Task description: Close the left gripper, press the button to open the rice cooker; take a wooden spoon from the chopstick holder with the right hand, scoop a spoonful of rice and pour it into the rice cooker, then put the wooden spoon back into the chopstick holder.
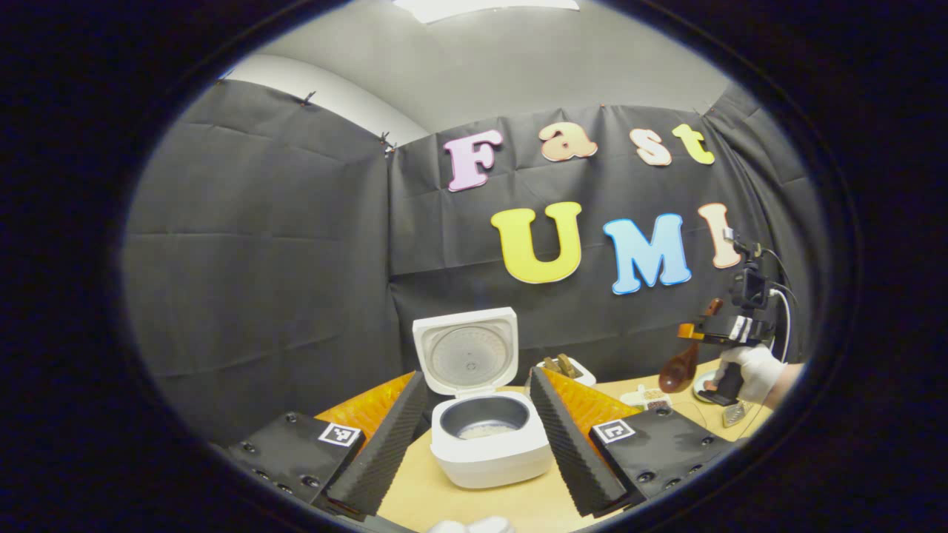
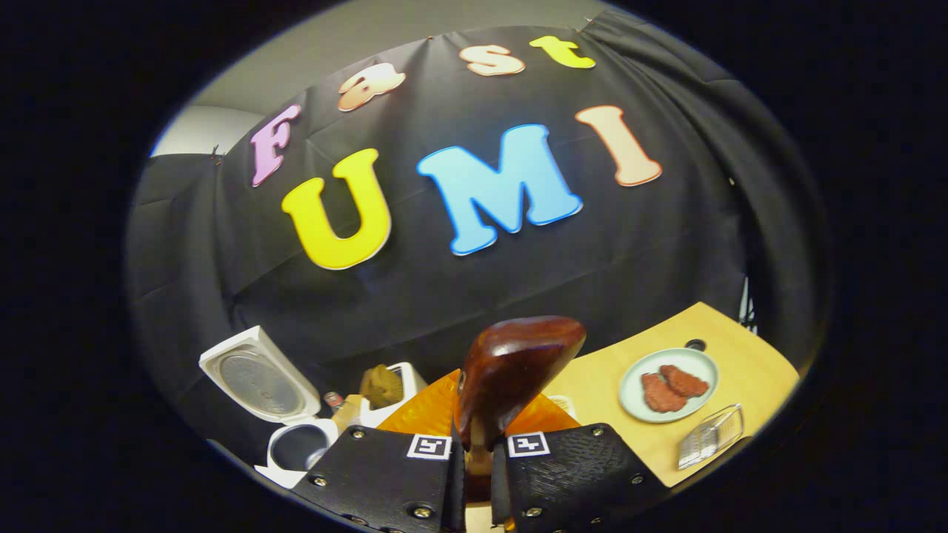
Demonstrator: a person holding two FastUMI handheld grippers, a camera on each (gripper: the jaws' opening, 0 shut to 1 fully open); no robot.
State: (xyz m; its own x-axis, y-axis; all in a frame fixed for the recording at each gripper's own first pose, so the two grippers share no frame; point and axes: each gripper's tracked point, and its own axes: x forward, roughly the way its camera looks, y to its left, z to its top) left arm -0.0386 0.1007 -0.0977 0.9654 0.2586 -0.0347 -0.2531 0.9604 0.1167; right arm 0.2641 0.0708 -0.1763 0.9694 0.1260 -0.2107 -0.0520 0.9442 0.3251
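Observation:
The white rice cooker (image 1: 489,444) stands on the table with its lid (image 1: 466,352) raised; a pale layer lies in the pot. My left gripper (image 1: 478,376) is open, its fingers on either side of the cooker and apart from it. Far right, a gloved hand (image 1: 752,370) holds my right gripper (image 1: 729,329) above the table, with the dark wooden spoon (image 1: 681,366) hanging bowl down. In the right gripper view my right gripper (image 2: 478,444) is shut on the spoon (image 2: 518,363) by its handle. The white chopstick holder (image 1: 566,366) (image 2: 392,385) stands beside the open cooker (image 2: 296,444).
A small white dish with grains (image 1: 650,397) sits below the spoon. A pale plate (image 2: 652,414) with red food and a clear plastic container (image 2: 711,437) lie on the wooden table (image 2: 592,385) to the right. Black cloth walls the back.

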